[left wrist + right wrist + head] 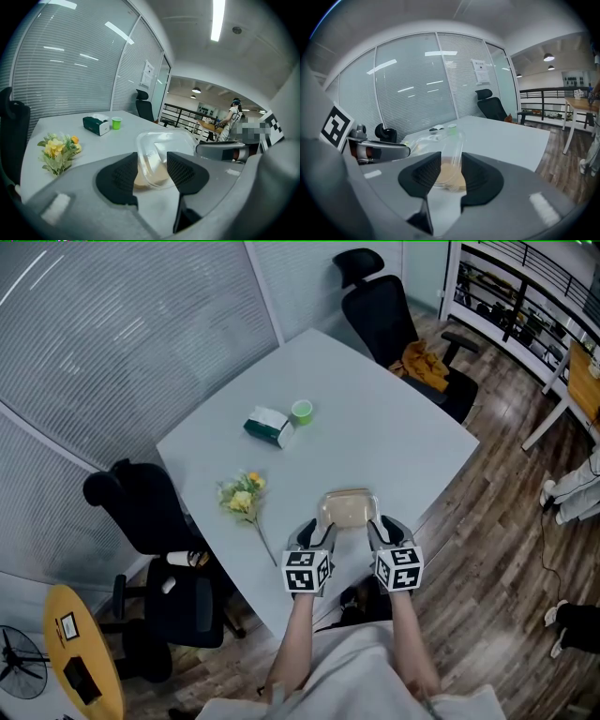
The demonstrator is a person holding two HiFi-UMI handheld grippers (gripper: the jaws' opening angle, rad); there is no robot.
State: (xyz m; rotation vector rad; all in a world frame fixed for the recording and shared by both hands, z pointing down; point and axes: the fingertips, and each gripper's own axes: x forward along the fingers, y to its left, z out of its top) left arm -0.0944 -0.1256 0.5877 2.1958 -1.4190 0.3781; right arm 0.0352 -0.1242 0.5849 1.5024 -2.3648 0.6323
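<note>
Both grippers are closed on 1 clear plastic container (349, 509) at the near edge of the white table (375, 418). The left gripper (319, 529) pinches the container's near-left corner: in the left gripper view its 2 black pads (123, 177) sit on either side of the rim, with a beige filling showing through the clear wall. The right gripper (378, 526) pinches the near-right corner, and the right gripper view shows the thin clear edge (452, 154) squeezed between its 2 pads. Each gripper carries 1 cube with black-and-white square markers.

Left of the container lies 1 bunch of yellow flowers (242, 496) with its stem pointing toward the near edge. Farther off, near the table's middle, stand 1 dark green tissue box (267, 427) and, just to its right, 1 small green cup (301, 412).

Around the table there are 3 black office chairs: 2 on the left (136, 507) (183, 606) and 1 at the far side (389, 310), with 1 orange cloth (427, 365) on its seat.

On the glass wall hangs 1 printed sheet (148, 74); its writing is too small to read. No brand or label can be read on the tissue box, the cup or the container.
</note>
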